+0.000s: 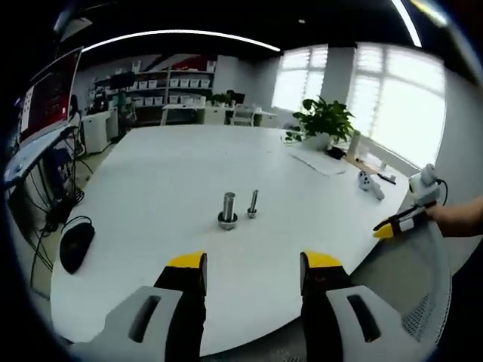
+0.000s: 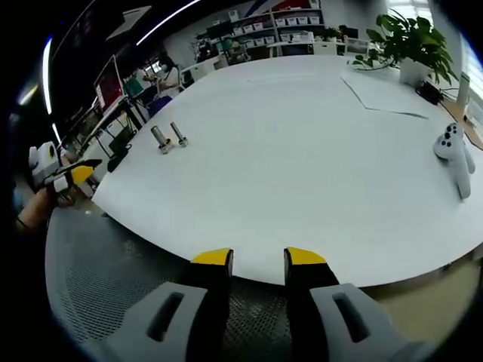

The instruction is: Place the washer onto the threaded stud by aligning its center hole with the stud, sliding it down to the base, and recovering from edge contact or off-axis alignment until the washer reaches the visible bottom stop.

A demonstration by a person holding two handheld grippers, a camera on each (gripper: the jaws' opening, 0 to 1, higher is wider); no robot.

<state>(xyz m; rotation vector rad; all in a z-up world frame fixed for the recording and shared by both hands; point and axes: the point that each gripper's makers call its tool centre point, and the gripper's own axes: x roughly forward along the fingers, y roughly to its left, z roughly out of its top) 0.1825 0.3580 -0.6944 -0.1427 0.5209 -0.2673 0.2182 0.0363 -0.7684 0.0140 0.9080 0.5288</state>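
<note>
A large white table (image 1: 189,166) carries two upright bolts near its middle front. In the left gripper view, the thicker bolt (image 1: 228,208) stands on its head with a ring, apparently the washer (image 1: 228,220), seated around its base; whether it rests fully at the bottom cannot be told. The thinner bolt (image 1: 253,204) stands just beside it, apart from it. The left gripper (image 1: 253,264) hovers over the near edge of the table, its yellow-tipped fingers (image 1: 186,262) spread wide and holding nothing. At the right of this view, the right gripper (image 1: 398,225) appears beyond the table edge, held by a hand (image 1: 456,216). A potted plant (image 1: 324,121) stands at the far side of the table, a white game controller (image 1: 368,183) lies near the right edge, and a dark mouse-like object (image 1: 75,245) lies by the left edge. In the right gripper view, the right gripper (image 2: 258,260) is over a mesh chair back (image 2: 113,279) at the table edge, its fingers (image 2: 213,259) moderately apart and empty. The two bolts (image 2: 169,138) stand well away, toward the far left of the table, and the controller (image 2: 454,157) lies at the right. The left gripper (image 2: 72,176) shows at the left margin.
</note>
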